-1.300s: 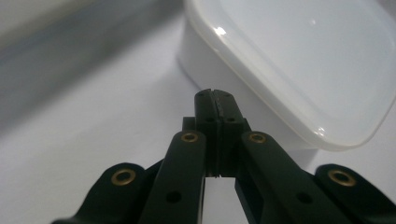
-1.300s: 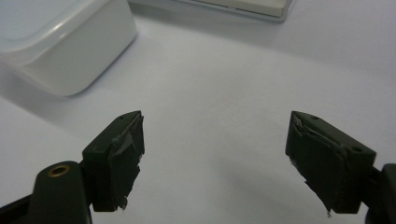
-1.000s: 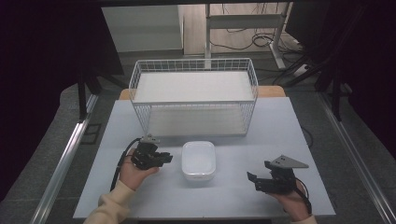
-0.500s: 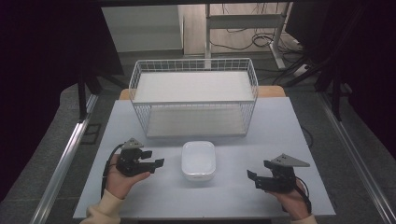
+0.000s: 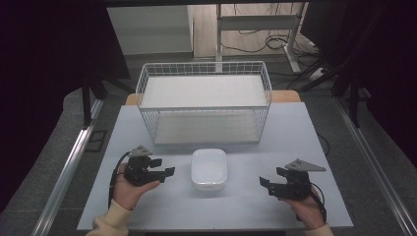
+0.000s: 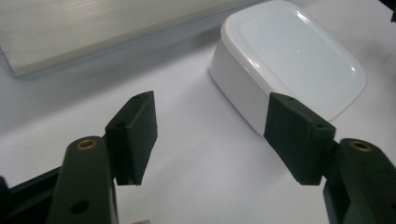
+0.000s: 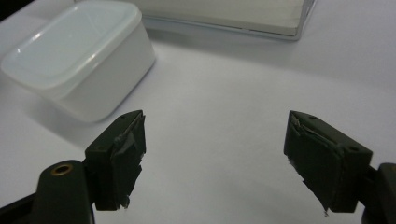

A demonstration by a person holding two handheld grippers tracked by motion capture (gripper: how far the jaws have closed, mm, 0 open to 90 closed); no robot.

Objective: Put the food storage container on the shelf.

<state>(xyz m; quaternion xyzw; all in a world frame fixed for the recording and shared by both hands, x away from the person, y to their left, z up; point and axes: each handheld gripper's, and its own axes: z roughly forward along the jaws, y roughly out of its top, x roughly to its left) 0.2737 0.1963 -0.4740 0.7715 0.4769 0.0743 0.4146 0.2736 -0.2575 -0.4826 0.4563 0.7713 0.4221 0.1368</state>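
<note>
Still sitting on the table point(image 5: 147, 216) just before the empty wire basket point(image 5: 204, 105): lidded white box point(image 5: 209, 168), untouched, left claw point(image 5: 166, 167) just opening wide beside it, right claw point(image 5: 265, 184) gaping, nothing gripped, placing still pending.

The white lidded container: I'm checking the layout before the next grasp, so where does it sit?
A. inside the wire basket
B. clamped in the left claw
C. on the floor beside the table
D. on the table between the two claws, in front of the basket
D: the white lidded container rests on the table, apart from the left claw and right claw, in front of the wire basket.
</note>
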